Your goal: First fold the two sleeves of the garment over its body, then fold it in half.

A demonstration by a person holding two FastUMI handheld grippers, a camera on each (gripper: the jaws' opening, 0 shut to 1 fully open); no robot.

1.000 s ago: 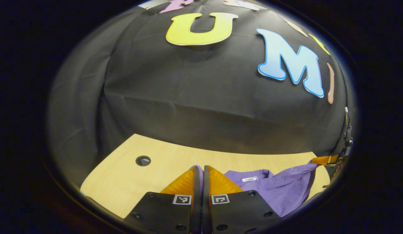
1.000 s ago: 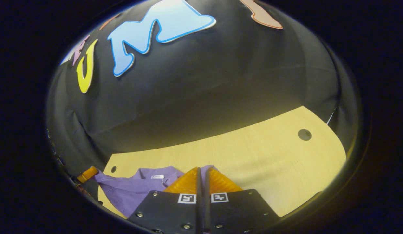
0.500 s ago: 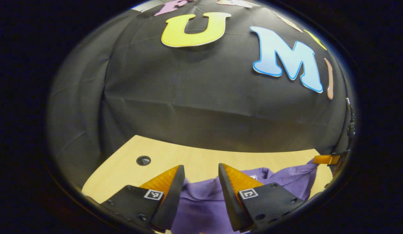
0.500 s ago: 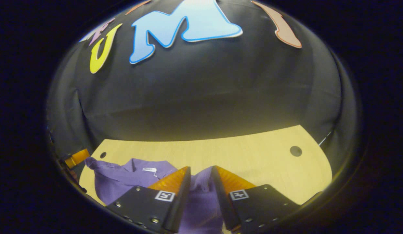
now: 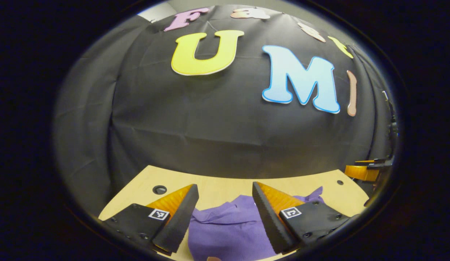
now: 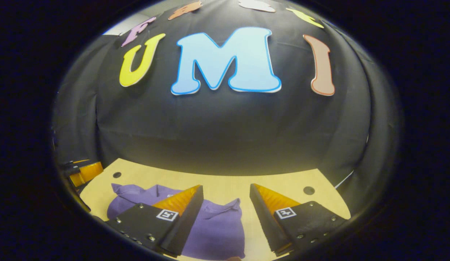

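Both tongs, left point(image 5: 225, 214) and right point(image 6: 225, 214), hang open and empty over the purple garment point(image 6: 214, 226), a compact bundle on the table point(image 6: 283, 181), seemingly folded already, though its layers can't be made out.

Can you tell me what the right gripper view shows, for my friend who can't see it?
The right gripper is open, its two fingers spread above a purple garment lying rumpled on a light wooden table. The other gripper peeks in at the left edge, with the black cloth wall behind.
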